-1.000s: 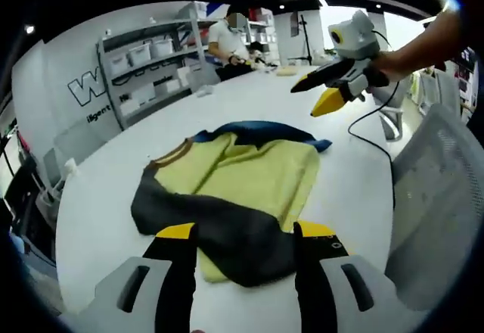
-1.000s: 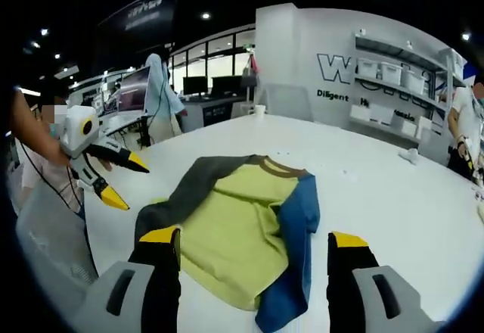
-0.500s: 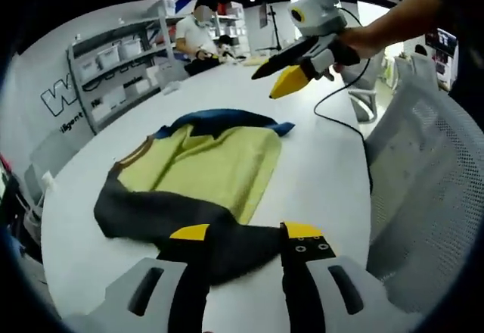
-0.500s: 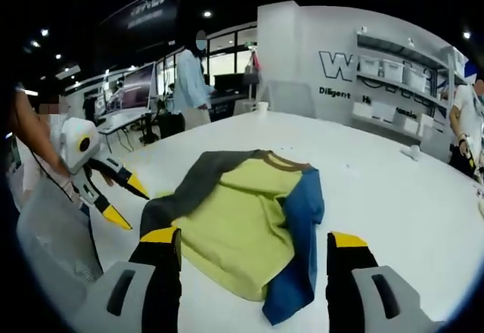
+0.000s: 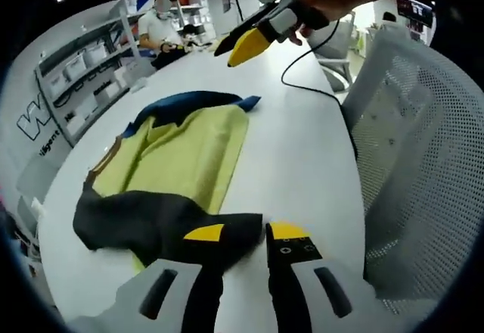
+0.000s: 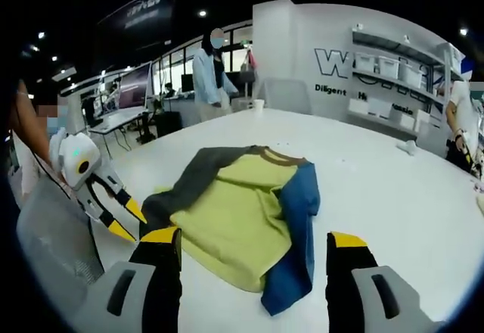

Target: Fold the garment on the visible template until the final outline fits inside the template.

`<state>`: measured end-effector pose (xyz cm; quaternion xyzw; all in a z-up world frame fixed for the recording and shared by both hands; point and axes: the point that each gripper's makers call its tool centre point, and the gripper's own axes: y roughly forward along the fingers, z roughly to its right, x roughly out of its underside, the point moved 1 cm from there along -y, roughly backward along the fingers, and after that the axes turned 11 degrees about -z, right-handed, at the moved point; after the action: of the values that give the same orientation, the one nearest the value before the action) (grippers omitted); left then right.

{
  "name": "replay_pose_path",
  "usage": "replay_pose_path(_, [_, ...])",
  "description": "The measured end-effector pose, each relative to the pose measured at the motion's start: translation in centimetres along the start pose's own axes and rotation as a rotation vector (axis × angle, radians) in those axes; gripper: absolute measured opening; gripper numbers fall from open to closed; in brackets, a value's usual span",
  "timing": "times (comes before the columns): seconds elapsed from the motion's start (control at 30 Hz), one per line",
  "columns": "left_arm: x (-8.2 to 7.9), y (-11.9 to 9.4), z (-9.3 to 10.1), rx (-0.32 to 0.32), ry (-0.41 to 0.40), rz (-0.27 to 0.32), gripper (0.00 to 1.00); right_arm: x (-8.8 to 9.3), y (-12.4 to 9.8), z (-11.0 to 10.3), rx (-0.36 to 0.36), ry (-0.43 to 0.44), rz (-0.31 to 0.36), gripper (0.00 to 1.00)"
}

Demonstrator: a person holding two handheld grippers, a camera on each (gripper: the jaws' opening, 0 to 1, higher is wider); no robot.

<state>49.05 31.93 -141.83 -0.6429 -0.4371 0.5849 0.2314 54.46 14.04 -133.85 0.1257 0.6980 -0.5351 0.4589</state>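
- Here, in the left gripper view, the left gripper (image 5: 246, 232) rises from the bottom centre of the frame, its yellow-tipped jaws narrowly parted and set at the dark edge of the garment (image 5: 178, 159); whether they pinch the cloth I cannot tell.
- The garment lies flat on the white table (image 5: 302, 144), left of centre: a yellow-green body, a dark grey sleeve folded across the lower left, a blue sleeve along the upper edge.
- At the top centre of that view a hand holds the right gripper (image 5: 243, 45) above the table, clear of the cloth; how far its jaws are apart I cannot tell.
- A mesh chair back (image 5: 412, 159) fills the right side.
- In the right gripper view, the right gripper (image 6: 246, 244) shows at the bottom with jaws wide apart, holding nothing.
- The garment (image 6: 242, 212) sits in mid-frame there, blue sleeve to the right, grey to the left.
- The left gripper (image 6: 125, 219) appears at the left edge, tips beside the grey sleeve.
- Shelves with bins (image 6: 401, 72) stand at the upper right.
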Motion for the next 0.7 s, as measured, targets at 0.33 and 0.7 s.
replay_pose_path(0.33, [0.4, 1.0, 0.8, 0.016, 0.066, -0.046, 0.17, 0.0, -0.1, 0.1, 0.006, 0.004, -0.007, 0.76])
replay_pose_path(0.7, [0.6, 1.6, 0.4, 0.017, 0.053, -0.057, 0.12, 0.5, -0.5, 0.5, 0.019, 0.015, -0.011, 0.75])
